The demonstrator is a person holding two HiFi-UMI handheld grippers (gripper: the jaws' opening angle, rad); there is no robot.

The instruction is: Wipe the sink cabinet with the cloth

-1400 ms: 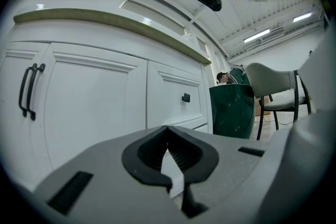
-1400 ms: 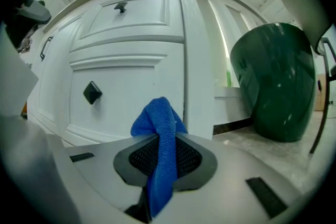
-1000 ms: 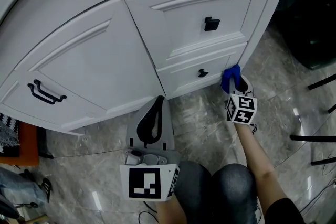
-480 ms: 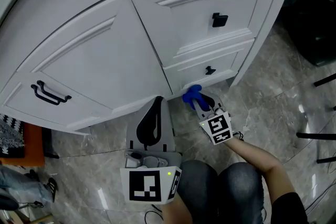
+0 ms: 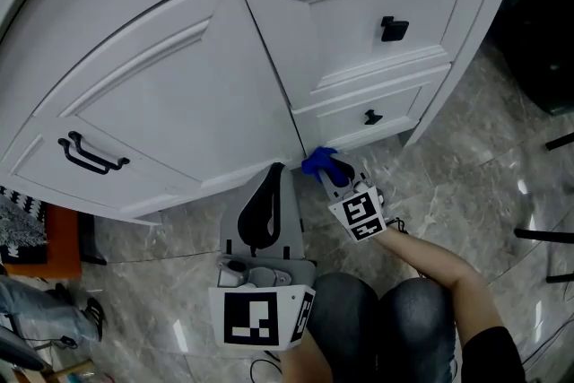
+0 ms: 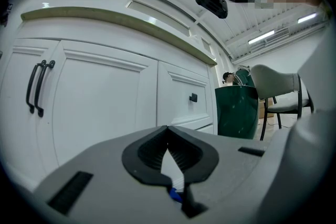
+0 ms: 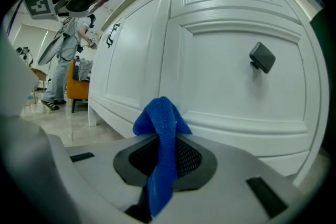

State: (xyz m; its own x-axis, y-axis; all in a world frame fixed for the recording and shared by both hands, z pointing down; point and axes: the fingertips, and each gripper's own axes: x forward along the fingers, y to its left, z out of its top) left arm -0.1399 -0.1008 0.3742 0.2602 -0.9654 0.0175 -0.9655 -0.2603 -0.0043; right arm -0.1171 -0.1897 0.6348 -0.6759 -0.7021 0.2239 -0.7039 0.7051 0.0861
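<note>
The white sink cabinet (image 5: 179, 94) curves across the head view, with a door on the left and two drawers on the right. My right gripper (image 5: 330, 175) is shut on a blue cloth (image 5: 318, 161), which presses against the cabinet's bottom rail just below the lower drawer (image 5: 368, 115). In the right gripper view the blue cloth (image 7: 160, 149) hangs folded out of the shut jaws, close to the white panel. My left gripper (image 5: 267, 184) rests low in front of the door, jaws shut with nothing in them, its tips near the base.
A black double handle (image 5: 90, 155) sits on the left door and square black knobs (image 5: 393, 28) on the drawers. Grey marble floor (image 5: 466, 157) lies around. An orange seat (image 5: 27, 247) is at the left, chair legs (image 5: 547, 233) at the right, and a dark green bin (image 6: 239, 110) beside the cabinet.
My right gripper has slid the blue cloth leftward along the cabinet's bottom edge, from under the right corner to near the door seam. The left gripper has barely moved.
</note>
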